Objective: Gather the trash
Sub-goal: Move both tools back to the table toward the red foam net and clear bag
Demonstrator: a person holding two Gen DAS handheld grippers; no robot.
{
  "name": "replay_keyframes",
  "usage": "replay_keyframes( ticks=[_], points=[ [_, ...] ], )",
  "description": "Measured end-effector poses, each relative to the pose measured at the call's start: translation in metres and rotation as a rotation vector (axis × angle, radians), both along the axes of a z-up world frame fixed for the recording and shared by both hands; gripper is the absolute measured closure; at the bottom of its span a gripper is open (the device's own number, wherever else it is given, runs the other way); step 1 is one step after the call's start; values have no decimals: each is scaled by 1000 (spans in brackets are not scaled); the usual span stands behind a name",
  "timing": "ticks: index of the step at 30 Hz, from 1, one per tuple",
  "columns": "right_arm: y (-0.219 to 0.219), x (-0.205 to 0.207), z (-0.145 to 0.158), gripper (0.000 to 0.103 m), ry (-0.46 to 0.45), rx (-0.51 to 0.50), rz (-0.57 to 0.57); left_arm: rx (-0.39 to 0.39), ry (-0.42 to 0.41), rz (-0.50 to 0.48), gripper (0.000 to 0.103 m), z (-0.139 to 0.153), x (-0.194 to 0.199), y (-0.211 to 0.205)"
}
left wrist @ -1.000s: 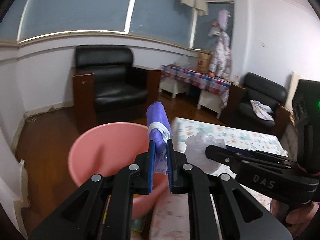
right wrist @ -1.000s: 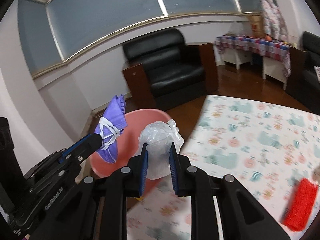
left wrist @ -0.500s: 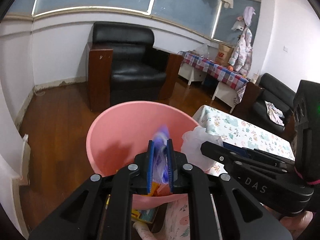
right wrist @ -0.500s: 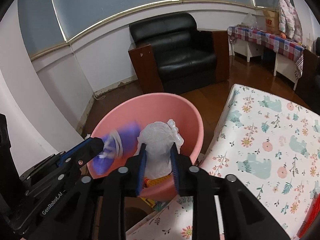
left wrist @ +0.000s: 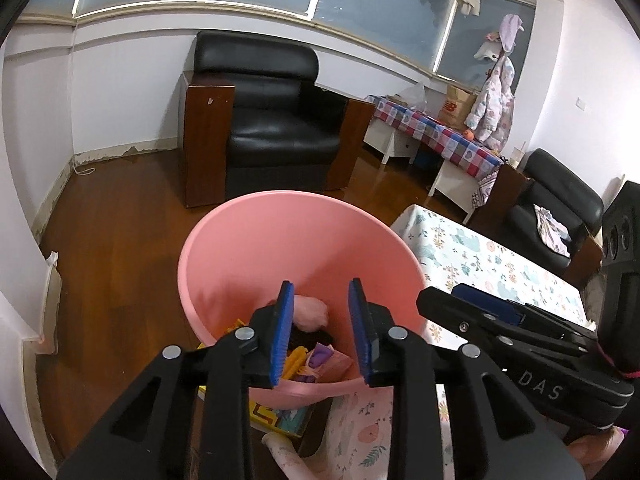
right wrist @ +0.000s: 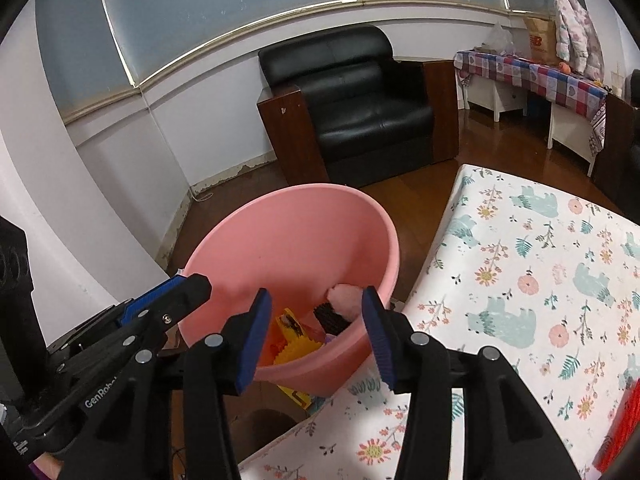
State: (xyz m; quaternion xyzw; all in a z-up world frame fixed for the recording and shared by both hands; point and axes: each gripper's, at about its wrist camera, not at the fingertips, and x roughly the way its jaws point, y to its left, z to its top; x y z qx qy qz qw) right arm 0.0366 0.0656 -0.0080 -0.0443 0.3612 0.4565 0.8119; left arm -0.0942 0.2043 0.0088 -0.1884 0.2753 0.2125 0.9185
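Landmark: the round pink plastic basin (left wrist: 248, 240) standing on the brown wooden floor (left wrist: 112, 248); every place below is told from this basin.
Left tool (left wrist: 322, 330): it hangs over the near rim of the basin and points down into it. Its jaws with blue pads are opening, with a clear gap and nothing between them; it grasps nothing.
Right tool (right wrist: 316, 336): it hangs over the near rim of the basin, just beside the left tool. Its jaws are opening too, with nothing between them; it is released.
Trash in the basin: at the bottom lie a soft pink lump (left wrist: 310, 314), a yellow toothed plastic piece (right wrist: 298, 350), a dark bristly brush-like piece (right wrist: 332, 318) and a purple piece (left wrist: 320, 358). They lie close together and partly over each other. The near rim hides the rest of the heap.
Tabletop (right wrist: 540, 280): covered with a white cloth printed with flowers and green bears, its corner just beside the basin on the right.
Red knitted thing (right wrist: 618, 436): on the tabletop, well apart from the basin, at the right edge of the right wrist view.
Under the basin: a yellow printed flat thing (left wrist: 264, 414) shows below the near rim; what it is, I cannot tell.
Behind the basin: a black leather armchair (left wrist: 272, 136) with brown wooden sides, by the white wall.
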Motion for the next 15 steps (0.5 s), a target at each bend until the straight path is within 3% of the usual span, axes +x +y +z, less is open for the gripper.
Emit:
replay_keyframes(
  ticks=[3, 15],
  points=[
    [-10, -3, 1, 56, -5, 0, -5, 9, 3, -17, 66, 2, -1, -9],
    [-67, -15, 17, 56, -37, -1, -63, 63, -13, -112, 65, 21, 6, -54]
  ],
)
